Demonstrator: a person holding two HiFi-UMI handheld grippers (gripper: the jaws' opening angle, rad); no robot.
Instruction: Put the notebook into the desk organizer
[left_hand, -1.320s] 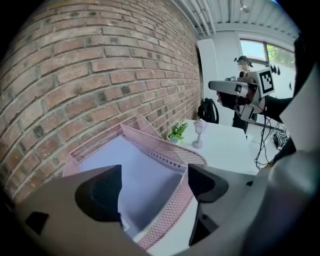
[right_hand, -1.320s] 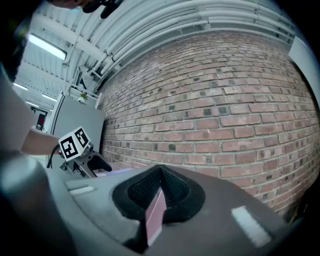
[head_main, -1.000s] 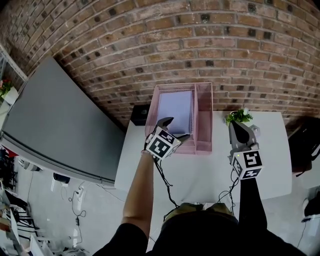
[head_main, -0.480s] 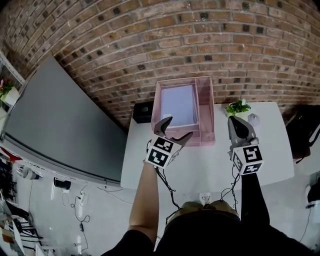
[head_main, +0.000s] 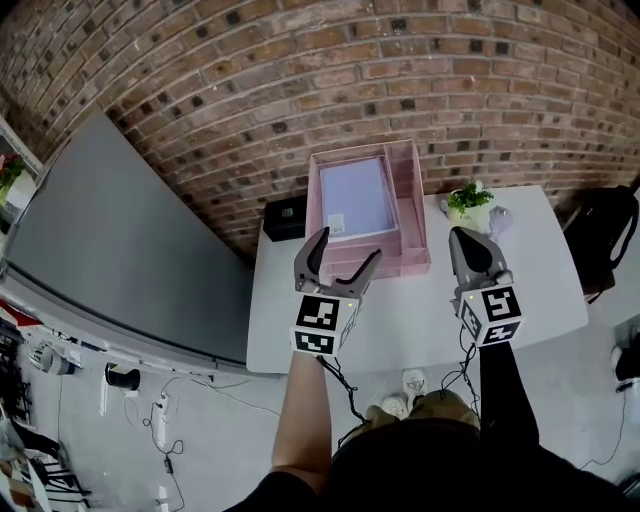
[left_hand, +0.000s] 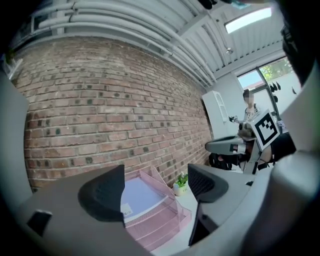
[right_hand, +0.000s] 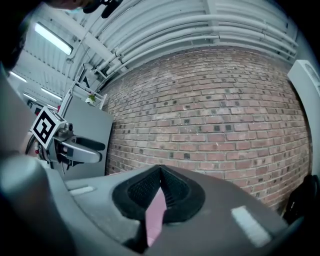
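A pale lavender notebook (head_main: 352, 197) lies flat in the wide left bay of the pink mesh desk organizer (head_main: 418, 215) at the back of the white table (head_main: 420, 320). My left gripper (head_main: 347, 247) hovers open just in front of the organizer, with nothing between its jaws. In the left gripper view the notebook (left_hand: 140, 194) and organizer (left_hand: 165, 225) show past the spread left gripper (left_hand: 156, 187). My right gripper (head_main: 466, 238) is shut and empty, held over the table right of the organizer. In its own view the right gripper (right_hand: 160, 187) has its pads together, with only a pink sliver showing in the slit below.
A small potted plant (head_main: 470, 205) stands right of the organizer, and a black box (head_main: 285, 218) sits at its left. A large grey panel (head_main: 110, 250) leans left of the table. Behind is a brick wall (head_main: 300, 90). A black bag (head_main: 600, 240) sits off the right edge.
Both grippers have drawn back toward the person. The left gripper, earlier over the organizer's front edge, now hangs short of it. The notebook stays in the organizer.
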